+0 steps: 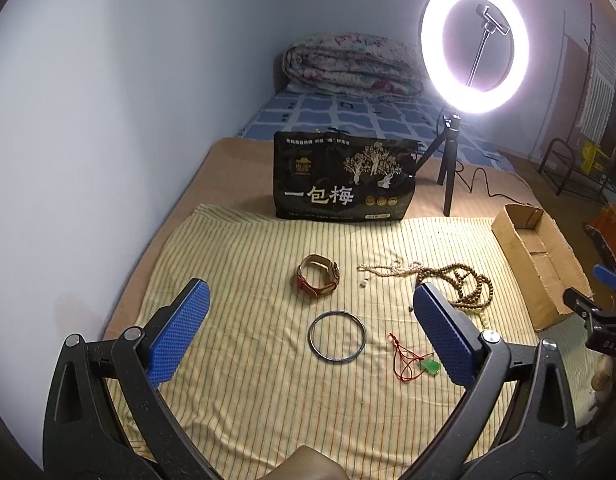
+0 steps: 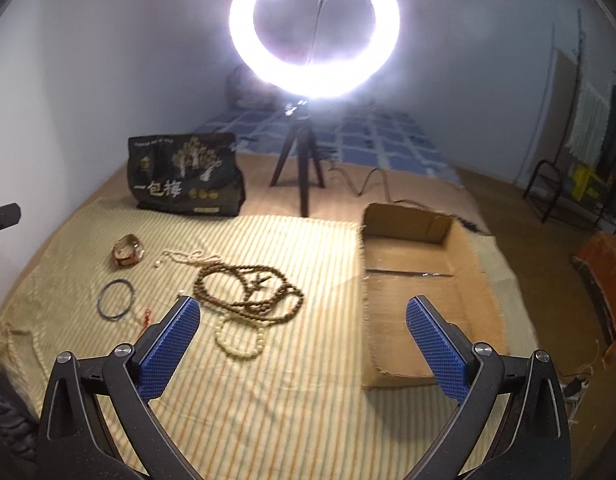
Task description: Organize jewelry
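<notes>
1. Left gripper (image 1: pixel 310 332): jaws wide apart, nothing between them, held above the striped cloth (image 1: pixel 236 392).
2. Right gripper (image 2: pixel 302 344): jaws likewise spread and empty, hovering between the beads and the cardboard box (image 2: pixel 412 336).
3. Jewelry lies loose on the cloth: leather watch (image 1: pixel 319 276), metal bangle (image 1: pixel 337 336), green pendant on red cord (image 1: pixel 428 366), pale bead strand (image 1: pixel 388 269), brown bead necklace (image 2: pixel 248 292) and a cream bead bracelet (image 2: pixel 239 340) touching its near edge.
4. The box sits open at the cloth's right side; no jewelry is visible inside, so the task appears to be at its start.
5. Recommendation: the bangle lies flat, so one finger should probably go inside the ring and one outside.
6. Bead strands overlap; gripping a bunched section should limit trailing loops and snagging on neighbours.
7. Release low inside the box.
</notes>
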Motion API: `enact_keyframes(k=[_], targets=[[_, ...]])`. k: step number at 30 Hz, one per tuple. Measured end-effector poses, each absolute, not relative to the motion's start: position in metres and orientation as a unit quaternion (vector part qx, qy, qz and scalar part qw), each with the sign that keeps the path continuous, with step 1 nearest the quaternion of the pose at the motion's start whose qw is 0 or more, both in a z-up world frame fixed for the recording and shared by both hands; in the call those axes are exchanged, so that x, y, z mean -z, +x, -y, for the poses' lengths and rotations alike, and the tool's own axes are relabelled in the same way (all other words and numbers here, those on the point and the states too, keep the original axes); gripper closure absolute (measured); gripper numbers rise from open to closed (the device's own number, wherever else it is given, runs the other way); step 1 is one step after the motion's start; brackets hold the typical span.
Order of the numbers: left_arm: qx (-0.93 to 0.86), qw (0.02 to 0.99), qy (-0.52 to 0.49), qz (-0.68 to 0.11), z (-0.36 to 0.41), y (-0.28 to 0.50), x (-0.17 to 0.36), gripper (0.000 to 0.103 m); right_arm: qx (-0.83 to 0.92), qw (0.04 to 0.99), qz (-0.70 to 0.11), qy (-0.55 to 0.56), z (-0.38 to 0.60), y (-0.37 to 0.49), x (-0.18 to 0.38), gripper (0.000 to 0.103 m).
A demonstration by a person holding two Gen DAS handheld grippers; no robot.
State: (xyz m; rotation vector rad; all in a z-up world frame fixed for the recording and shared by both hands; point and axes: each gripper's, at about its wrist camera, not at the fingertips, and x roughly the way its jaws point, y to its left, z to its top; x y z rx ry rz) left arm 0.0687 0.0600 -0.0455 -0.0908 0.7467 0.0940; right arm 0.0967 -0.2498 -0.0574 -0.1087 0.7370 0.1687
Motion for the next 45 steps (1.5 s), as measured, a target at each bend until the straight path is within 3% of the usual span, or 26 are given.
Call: enact_keyframes(k=[3, 9, 22, 45], targets=[[-0.038, 0.922, -0.059, -0.382, -0.065, 0.076, 0.051, 0.009, -0.100, 0.919, -0.379, -0.045, 0.246, 0.111, 0.062, 0.001], [-0.026, 0.905, -0.073, -0.419, -0.069, 0.091, 0.067, 0.018, -0.117, 0.906, -0.405, -0.038, 0.241, 0.135, 0.071, 0.001], [-0.002, 0.843, -0.122, -0.524, -0.060, 0.117, 0.131, 0.014, -0.185, 0.874, -0.448, -0.049, 0.220, 0.173, 0.099, 0.001], [-0.051, 0.827, -0.057, -0.558, -0.022, 0.143, 0.205, 0.014, -0.223, 0.821, -0.505, -0.142, 0.174, 0.221, 0.160, 0.001]])
